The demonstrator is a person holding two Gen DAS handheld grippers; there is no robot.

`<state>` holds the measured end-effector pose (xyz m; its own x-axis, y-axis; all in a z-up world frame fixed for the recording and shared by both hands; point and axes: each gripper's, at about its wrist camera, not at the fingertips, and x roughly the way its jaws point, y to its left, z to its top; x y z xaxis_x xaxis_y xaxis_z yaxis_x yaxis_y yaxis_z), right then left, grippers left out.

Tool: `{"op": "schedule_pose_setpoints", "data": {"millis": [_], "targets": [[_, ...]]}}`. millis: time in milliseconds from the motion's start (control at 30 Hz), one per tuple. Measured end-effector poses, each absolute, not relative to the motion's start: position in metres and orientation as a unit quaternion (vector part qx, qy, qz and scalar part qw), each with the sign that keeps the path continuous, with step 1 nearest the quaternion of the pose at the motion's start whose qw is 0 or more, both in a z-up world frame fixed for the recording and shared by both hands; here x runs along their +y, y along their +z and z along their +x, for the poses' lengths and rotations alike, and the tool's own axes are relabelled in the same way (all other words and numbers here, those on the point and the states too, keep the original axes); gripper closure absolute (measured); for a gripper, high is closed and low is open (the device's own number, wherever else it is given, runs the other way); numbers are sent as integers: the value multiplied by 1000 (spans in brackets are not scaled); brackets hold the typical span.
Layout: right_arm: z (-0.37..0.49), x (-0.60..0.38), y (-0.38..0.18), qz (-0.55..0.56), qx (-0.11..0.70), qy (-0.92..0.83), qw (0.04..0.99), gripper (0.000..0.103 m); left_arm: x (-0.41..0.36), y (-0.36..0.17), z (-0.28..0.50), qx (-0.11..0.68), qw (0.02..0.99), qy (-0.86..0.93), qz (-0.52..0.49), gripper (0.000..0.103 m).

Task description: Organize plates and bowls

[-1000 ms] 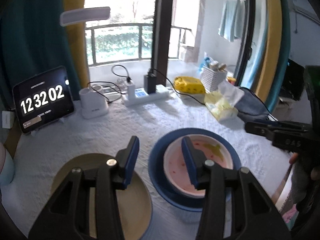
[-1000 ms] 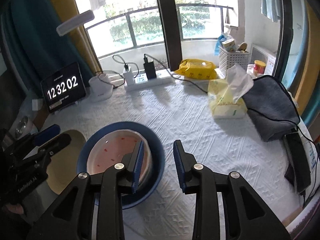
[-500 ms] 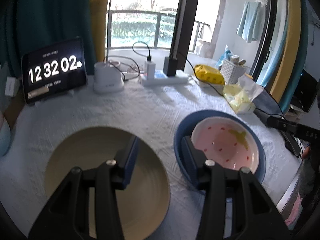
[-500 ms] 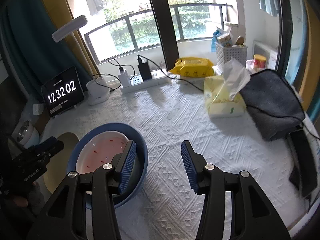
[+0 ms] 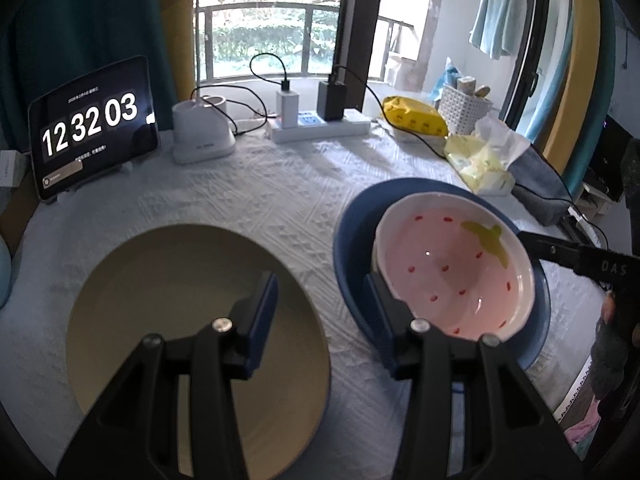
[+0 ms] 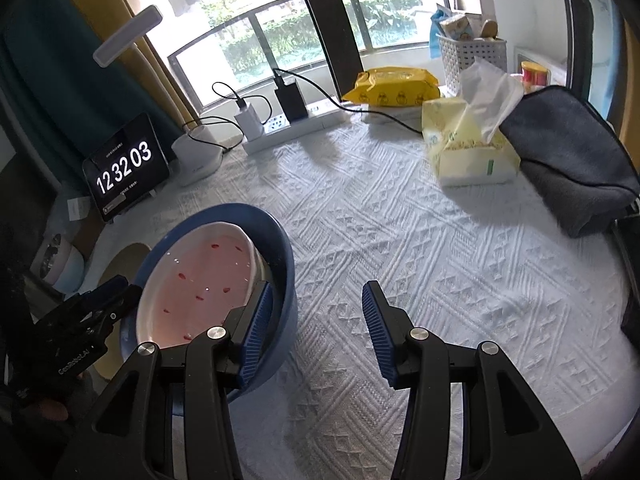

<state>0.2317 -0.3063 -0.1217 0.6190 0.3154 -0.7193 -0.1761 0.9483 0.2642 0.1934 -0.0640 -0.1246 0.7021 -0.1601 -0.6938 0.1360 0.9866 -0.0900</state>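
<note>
Where the white quilted cloth [image 6: 400,240] covers the table, a pink bowl [image 5: 452,272] with red flecks and a yellow-green leaf mark sits tilted inside a deeper blue bowl [image 5: 352,256]; just beside them to the left lies a flat tan plate [image 5: 168,312].

Angled steeply downward, the left gripper [image 5: 320,312] hangs with one finger over the tan plate and the other by the blue bowl's near rim — its jaws stand apart with only cloth and plate edge between them, clamped on nothing. The right gripper [image 6: 318,320] also points down, its jaws parted and empty; its left finger [image 6: 256,320] lies over the blue bowl's rim, though whether it touches I cannot tell.

A tablet clock [image 5: 92,124] reads "12 32 03". Lettering on the left gripper's body, seen from the right wrist, is partly legible — "GenRobot.AI".
</note>
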Motion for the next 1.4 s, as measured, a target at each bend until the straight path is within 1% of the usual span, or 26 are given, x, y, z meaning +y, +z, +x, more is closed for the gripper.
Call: {"op": "schedule_pose_setpoints", "data": {"millis": [233,267,433,533,600,633,700,767,800,1033,1400], "targets": [[231,-300,-132,87,412,133,897,57,-72,-128,194,376,924,-66,-4,57],[231,-300,-132,87,411,132,898,60,-74,-127,193,375,925,-64,-1,58],[229,-301,-136,111,407,115,899,60,-76,-127,192,375,925,-62,2,63],[230,-302,-137,114,406,119,899,60,-80,-127,191,372,926,-68,4,73],[231,-304,-138,119,407,127,897,61,-82,-127,192,370,926,-74,-2,82],[231,-305,-138,122,407,131,896,63,-81,-127,192,368,926,-78,-8,83],[231,-304,-138,130,405,137,895,71,-79,-127,193,369,925,-85,-22,86],[228,-298,-136,128,397,140,898,86,-79,-127,193,369,925,-86,-20,86],[226,-293,-134,122,392,141,901,91,-79,-127,193,371,924,-87,-20,86],[224,-291,-134,138,384,124,904,92,-80,-127,191,367,926,-86,-25,87],[221,-290,-131,133,386,115,906,92,-82,-126,189,366,926,-91,-23,88]]}}
